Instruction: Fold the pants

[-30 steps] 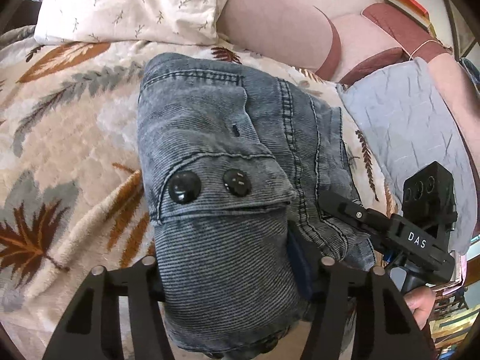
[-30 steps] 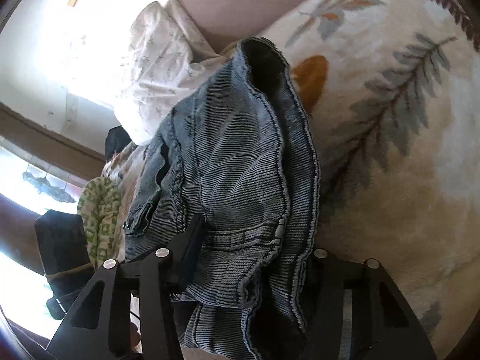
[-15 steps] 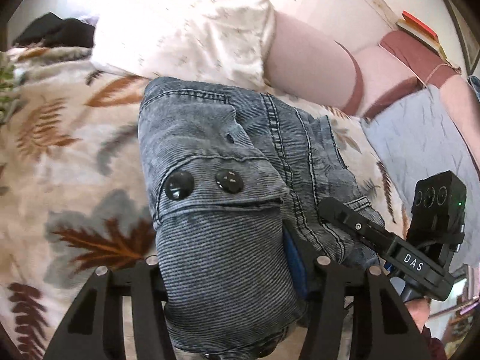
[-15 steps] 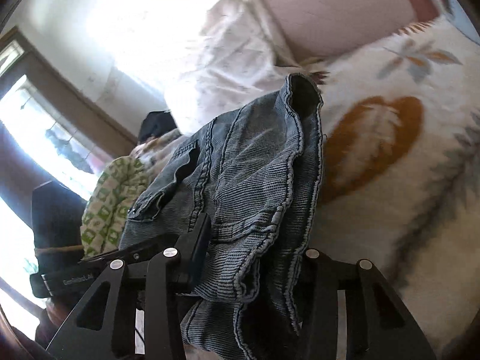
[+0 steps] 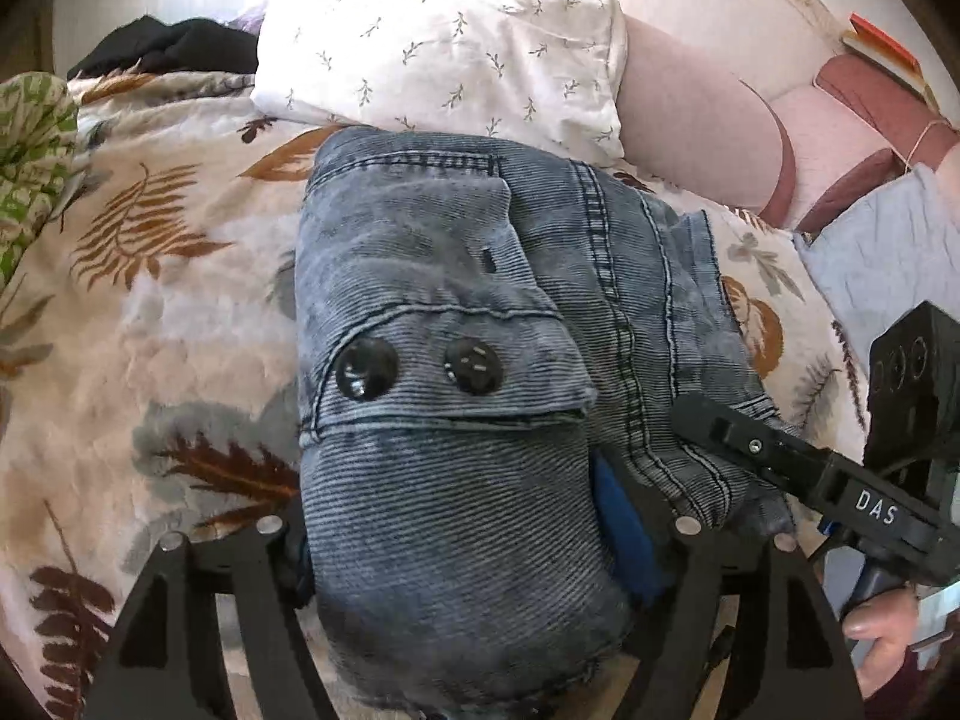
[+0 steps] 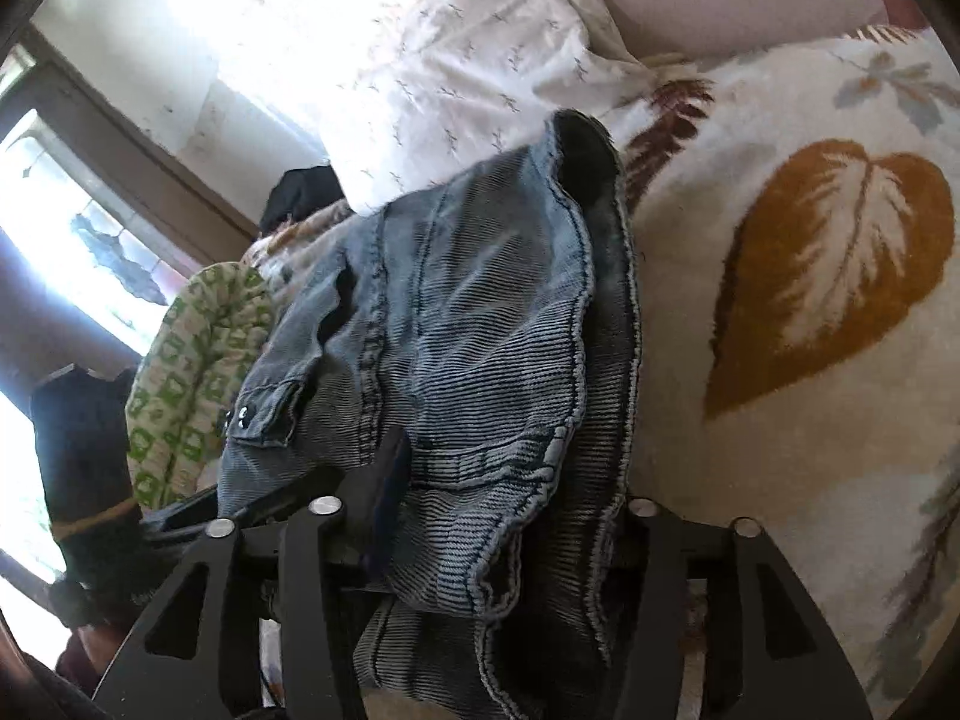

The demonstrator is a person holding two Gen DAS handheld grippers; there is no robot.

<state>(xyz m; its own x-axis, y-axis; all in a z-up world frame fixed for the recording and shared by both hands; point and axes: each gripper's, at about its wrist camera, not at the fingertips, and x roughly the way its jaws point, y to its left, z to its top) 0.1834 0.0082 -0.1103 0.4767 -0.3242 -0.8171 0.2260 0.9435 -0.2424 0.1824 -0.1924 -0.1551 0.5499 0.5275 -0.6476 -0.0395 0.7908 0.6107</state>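
At the bottom of the left wrist view, the left gripper (image 5: 474, 546) has its jaws spread wide around a thick folded bundle of the pants (image 5: 456, 360), a blue-grey ribbed denim; the cloth fills the gap between the jaws, which hold it from both sides. Just above the jaws, a pocket flap with two dark buttons (image 5: 420, 367) faces the camera in the centre of the frame. At the lower right, the right gripper (image 5: 708, 420) reaches in from the side onto the bundle's right edge, a hand (image 5: 879, 621) on its handle. In the right wrist view, the right gripper (image 6: 480, 516) likewise has its jaws parted around layered seams and hems of the pants (image 6: 480, 324), gripping them.

The bundle lies on a bed covered by a cream blanket (image 5: 150, 300) printed with brown and orange leaves. Farther up the frame, a white pillow (image 5: 444, 36) with small sprigs touches the far edge of the pants. A pink bolster (image 5: 690, 120) sits at the upper right, green patterned cloth (image 5: 30, 144) at the left edge, and dark clothing (image 5: 174, 51) at the upper left.
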